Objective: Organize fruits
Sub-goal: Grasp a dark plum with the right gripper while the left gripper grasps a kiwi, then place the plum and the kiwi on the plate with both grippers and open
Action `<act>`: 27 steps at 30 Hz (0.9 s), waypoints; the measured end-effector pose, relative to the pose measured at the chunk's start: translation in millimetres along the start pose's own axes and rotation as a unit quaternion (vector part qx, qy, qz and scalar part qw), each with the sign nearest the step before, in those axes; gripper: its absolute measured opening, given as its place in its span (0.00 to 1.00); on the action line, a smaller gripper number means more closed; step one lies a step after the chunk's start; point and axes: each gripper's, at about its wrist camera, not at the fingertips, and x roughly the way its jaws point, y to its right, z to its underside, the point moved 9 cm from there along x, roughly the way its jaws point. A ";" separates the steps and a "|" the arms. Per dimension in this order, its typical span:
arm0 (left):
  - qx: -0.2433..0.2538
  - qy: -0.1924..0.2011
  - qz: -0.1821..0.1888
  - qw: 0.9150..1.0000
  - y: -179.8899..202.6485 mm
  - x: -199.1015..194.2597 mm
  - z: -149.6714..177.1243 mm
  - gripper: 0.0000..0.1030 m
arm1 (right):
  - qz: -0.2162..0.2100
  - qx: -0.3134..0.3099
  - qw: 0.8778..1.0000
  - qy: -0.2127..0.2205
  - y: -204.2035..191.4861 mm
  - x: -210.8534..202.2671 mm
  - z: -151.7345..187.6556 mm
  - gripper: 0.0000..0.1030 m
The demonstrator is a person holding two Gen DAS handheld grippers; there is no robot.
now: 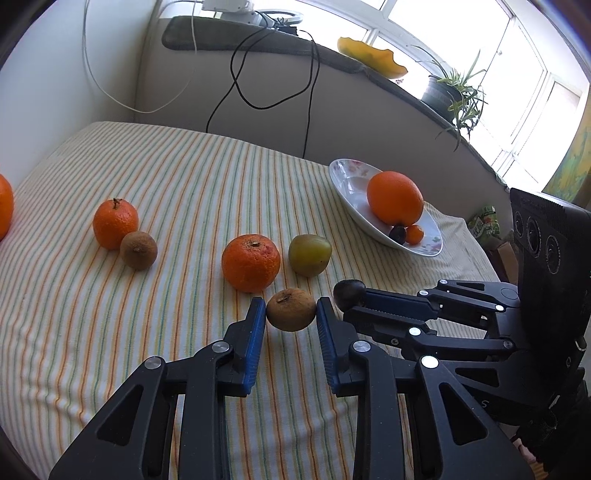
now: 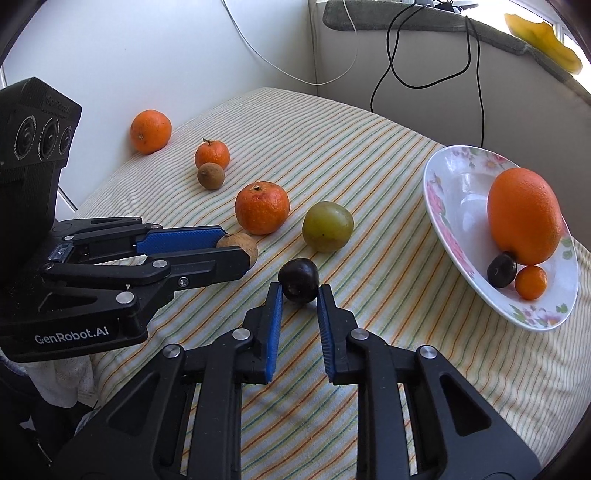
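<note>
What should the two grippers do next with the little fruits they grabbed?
Probably lift both and carry them to the flowered plate. The left gripper is shut on a brown fruit, the right gripper on a dark plum; both still sit on the striped cloth, while the plate already holds fruit.

My feeds bright, sharp. Daylight floods from window [image 1: 461,33] upper right, panes blown out white. Soft shadows under fruit on striped cloth [image 1: 166,177]. I see strong fisheye bending, dark vignette at corners.
</note>
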 end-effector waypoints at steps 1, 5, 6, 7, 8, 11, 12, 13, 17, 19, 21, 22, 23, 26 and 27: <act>0.001 0.001 0.001 1.000 0.9 -0.9 -0.5 0.26 | -0.001 0.003 1.000 0.003 1.2 -2.8 0.3 0.19; 0.007 0.006 0.006 1.000 8.9 -2.3 -5.2 0.26 | 0.000 0.015 1.000 0.015 8.5 -14.6 1.1 0.19; 0.008 0.007 0.007 1.000 11.0 -2.1 -6.6 0.26 | -0.001 0.018 1.000 0.018 10.8 -18.0 1.7 0.19; 0.010 0.007 0.009 1.000 13.2 -1.5 -8.1 0.26 | -0.001 0.022 1.000 0.021 13.2 -21.3 2.1 0.19; 0.012 0.008 0.010 1.000 15.5 -0.7 -9.7 0.26 | 0.000 0.025 0.999 0.024 15.6 -24.8 2.6 0.19; 0.019 0.010 0.015 1.000 24.5 1.8 -15.5 0.26 | 0.005 0.037 0.999 0.035 25.6 -37.8 4.2 0.19; 0.022 0.011 0.016 1.000 27.8 3.0 -17.8 0.26 | 0.007 0.041 0.998 0.039 29.6 -42.0 4.3 0.19; 0.025 0.012 0.017 0.999 31.0 4.5 -20.2 0.26 | 0.009 0.045 0.998 0.042 33.8 -46.3 4.9 0.19; 0.035 0.016 0.022 0.999 44.0 10.1 -29.2 0.26 | 0.020 0.059 0.997 0.056 52.6 -63.6 6.7 0.19; 0.041 0.017 0.025 0.999 50.2 13.2 -33.3 0.26 | 0.027 0.066 0.996 0.061 62.7 -70.8 6.7 0.19; 0.047 0.017 0.028 0.998 56.9 17.3 -37.1 0.26 | 0.035 0.072 0.995 0.065 72.5 -76.5 6.6 0.19; 0.050 0.017 0.029 0.998 60.3 19.7 -38.8 0.26 | 0.039 0.075 0.994 0.068 77.6 -79.2 6.6 0.19; 0.053 0.016 0.030 0.998 63.0 21.9 -40.5 0.26 | 0.042 0.078 0.994 0.070 83.3 -82.0 6.7 0.19; 0.058 0.016 0.033 0.998 71.3 29.9 -46.1 0.26 | 0.051 0.087 0.992 0.074 98.8 -88.4 7.2 0.19; 0.060 0.015 0.035 0.997 74.1 32.7 -47.8 0.26 | 0.054 0.089 0.992 0.075 103.4 -89.4 6.9 0.19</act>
